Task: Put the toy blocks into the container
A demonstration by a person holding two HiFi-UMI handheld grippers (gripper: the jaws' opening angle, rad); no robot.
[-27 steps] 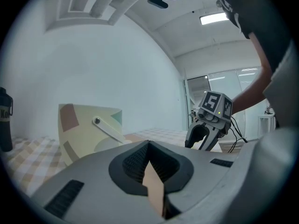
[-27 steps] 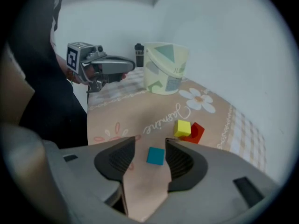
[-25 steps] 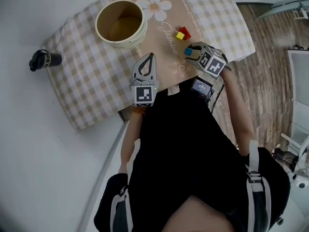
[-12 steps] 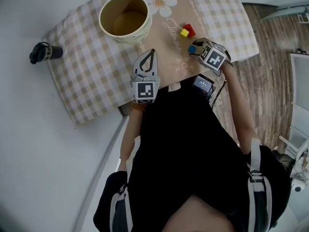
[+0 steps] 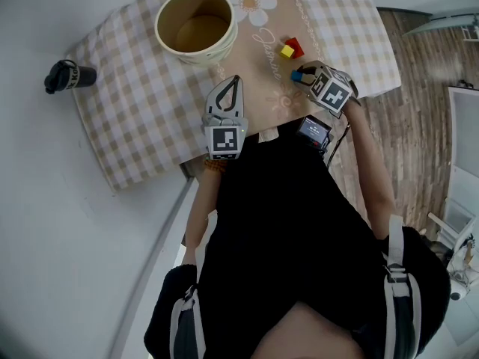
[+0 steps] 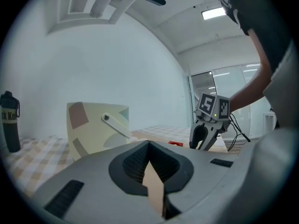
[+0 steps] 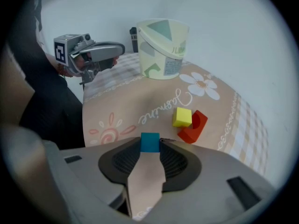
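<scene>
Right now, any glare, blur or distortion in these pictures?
Head view: fisheye bows the table edges; light is even and the picture is sharp. Left gripper view: the ceiling lamp glares, with a black vignette all round. Right gripper view: the blue block is fairly sharp, shadows are soft, and the rim is dim and smeared.

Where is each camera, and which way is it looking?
Head view: on the person's head, looking steeply down at table and pail; shows left gripper, right gripper, arms.
Left gripper view: on that gripper, looking along shut jaws across the table; right gripper shows.
Right gripper view: on that gripper, jaws closing round the blue block; left gripper shows.
Shared: both gripper views see the pail.
</scene>
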